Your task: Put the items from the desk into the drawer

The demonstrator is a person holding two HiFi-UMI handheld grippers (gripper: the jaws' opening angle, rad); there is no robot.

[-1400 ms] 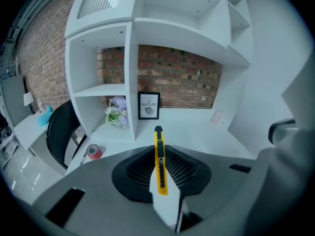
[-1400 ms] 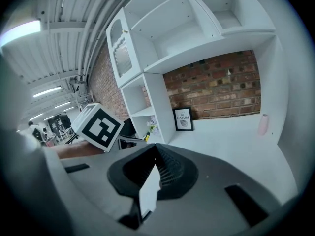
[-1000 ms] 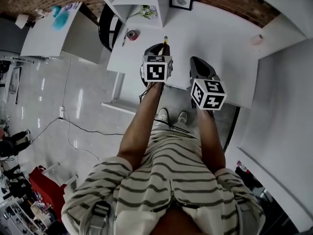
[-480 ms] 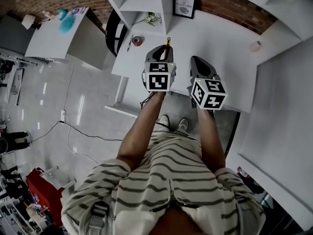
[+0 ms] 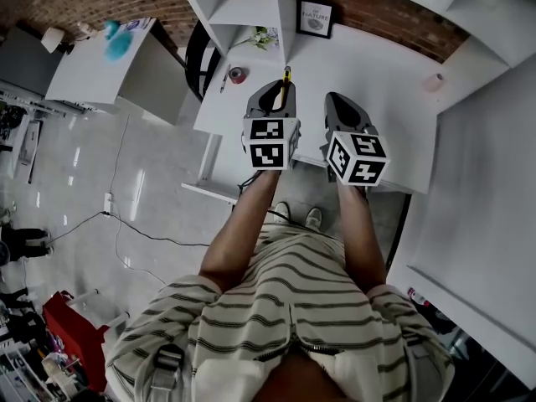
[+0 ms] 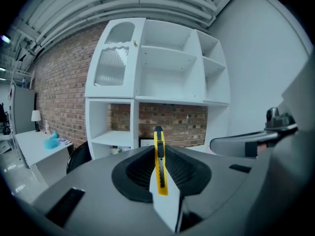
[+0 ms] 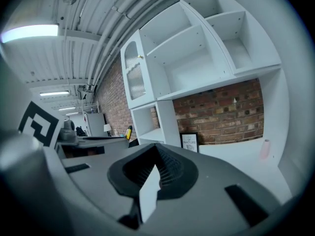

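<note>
Left gripper [image 5: 280,90]: I have it clenched on a yellow utility knife [image 6: 160,168]. Both pads press its flat sides.
Knife position: it runs along the jaws with its black tip poking past the fingertips. I hold it in the air over the front part of the white desk [image 5: 381,99], aimed at the shelf unit [image 6: 167,73].
Right gripper [image 7: 156,154]: its jaws are pressed together with nothing between them. I hold it just beside the left one, over the same desk.
Shelf compartments: the open upper ones show me only white boards. One upper-left bay has a ribbed glass door [image 6: 112,58], and I cannot see what is behind it.
Lower bay: a small plant [image 5: 264,36] sits at its mouth.
On the desk: a framed print [image 5: 316,17] leans against the brick wall. A red round thing [image 5: 239,75] and a pen [image 5: 224,79] lie near the left corner. A small pink thing [image 5: 433,82] sits well apart at the far right.
In the way: the desk surface ahead of both grippers carries nothing until the print.
Around: a black chair [image 5: 194,57] stands left of the desk. A side table [image 5: 88,65] beyond it carries a teal thing [image 5: 115,38]. A cable [image 5: 142,224] trails over the glossy floor.
</note>
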